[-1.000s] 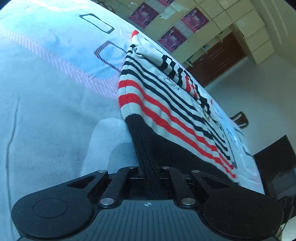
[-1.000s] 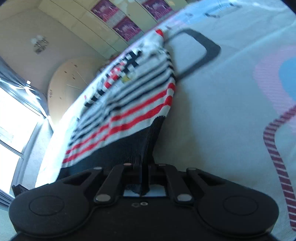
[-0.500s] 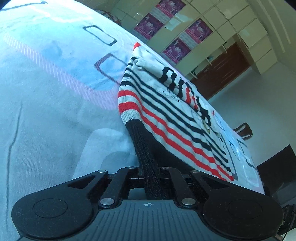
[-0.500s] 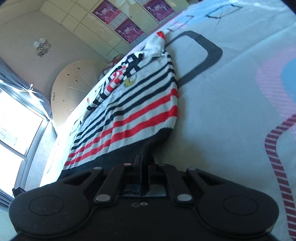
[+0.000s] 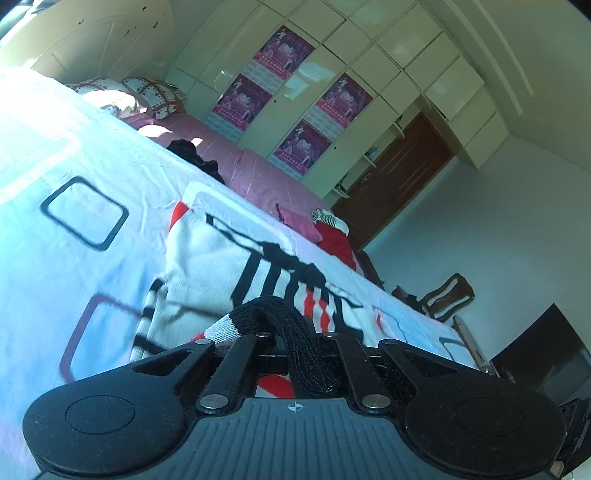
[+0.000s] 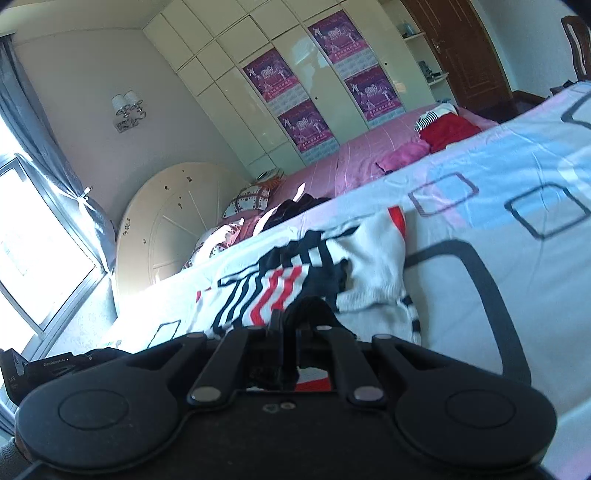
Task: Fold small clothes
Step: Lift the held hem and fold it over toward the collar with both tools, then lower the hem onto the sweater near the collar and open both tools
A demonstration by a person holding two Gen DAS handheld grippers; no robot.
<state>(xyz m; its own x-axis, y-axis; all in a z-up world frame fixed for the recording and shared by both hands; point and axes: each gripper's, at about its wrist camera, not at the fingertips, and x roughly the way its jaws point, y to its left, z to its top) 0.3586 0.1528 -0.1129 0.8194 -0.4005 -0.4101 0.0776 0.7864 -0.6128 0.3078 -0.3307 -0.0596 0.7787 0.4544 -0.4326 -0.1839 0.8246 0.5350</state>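
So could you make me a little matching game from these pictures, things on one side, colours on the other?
Things:
1. sweater hem
2. posters
3. door
4. headboard

Colours:
A. cream
B. black
C. brown
D. purple

Pairs: 1-B, 2-D, 3-C, 4-A

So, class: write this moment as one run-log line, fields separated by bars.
step: fold | left gripper: shut on black ribbed hem | right gripper: shut on hem | striped knit sweater: on patterned bedsheet
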